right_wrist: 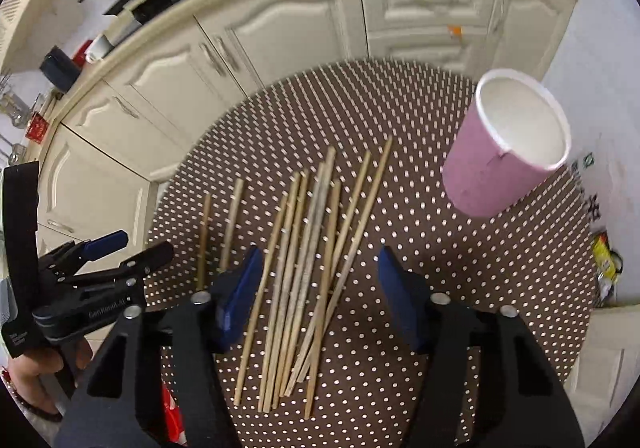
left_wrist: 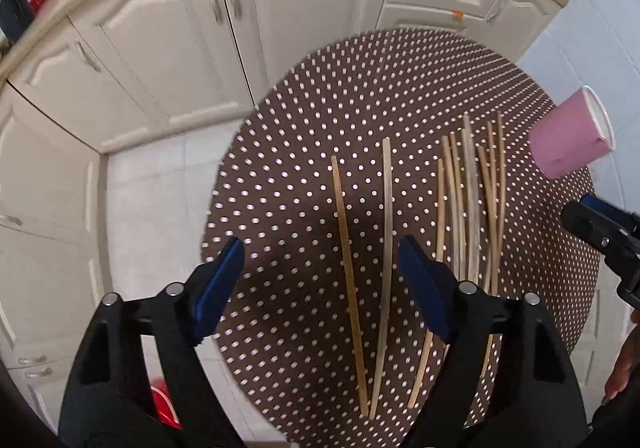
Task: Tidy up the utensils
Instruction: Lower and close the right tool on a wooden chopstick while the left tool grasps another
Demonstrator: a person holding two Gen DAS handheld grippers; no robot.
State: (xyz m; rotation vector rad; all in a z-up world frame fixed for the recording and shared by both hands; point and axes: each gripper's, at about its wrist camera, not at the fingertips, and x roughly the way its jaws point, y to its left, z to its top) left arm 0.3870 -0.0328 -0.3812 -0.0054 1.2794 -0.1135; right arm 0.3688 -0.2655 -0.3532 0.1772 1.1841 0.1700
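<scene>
1. Chopsticks (left_wrist: 468, 207) are the thing to be organized. In the left wrist view they lie flat on the round dotted tablecloth (left_wrist: 300, 119), right of the frame's centre. Two loose sticks (left_wrist: 366, 268) lie apart from the main bunch, running down between the fingers of the left gripper (left_wrist: 320, 288). Its jaws stand apart, above the cloth and pressing on nothing. The pink cup (left_wrist: 572, 135) stands at the right edge, and the tip of the other gripper shows just below it.

2. In the right wrist view the main bunch (right_wrist: 304, 268) fans out at centre frame, with its near ends between the fingers of the right gripper (right_wrist: 316, 296). These jaws are partly spread, and no pad touches a stick. The pink cup (right_wrist: 508, 143) stands upright and empty at the upper right, well apart from the sticks. The left gripper (right_wrist: 120, 248) shows at the lower left.

3. Judged from this, the step is the approach to the first pickup, since nothing has been gathered yet.

4. The next move calls for lowering onto a stick, pinching across its width, then lifting and tilting it into the cup.
</scene>
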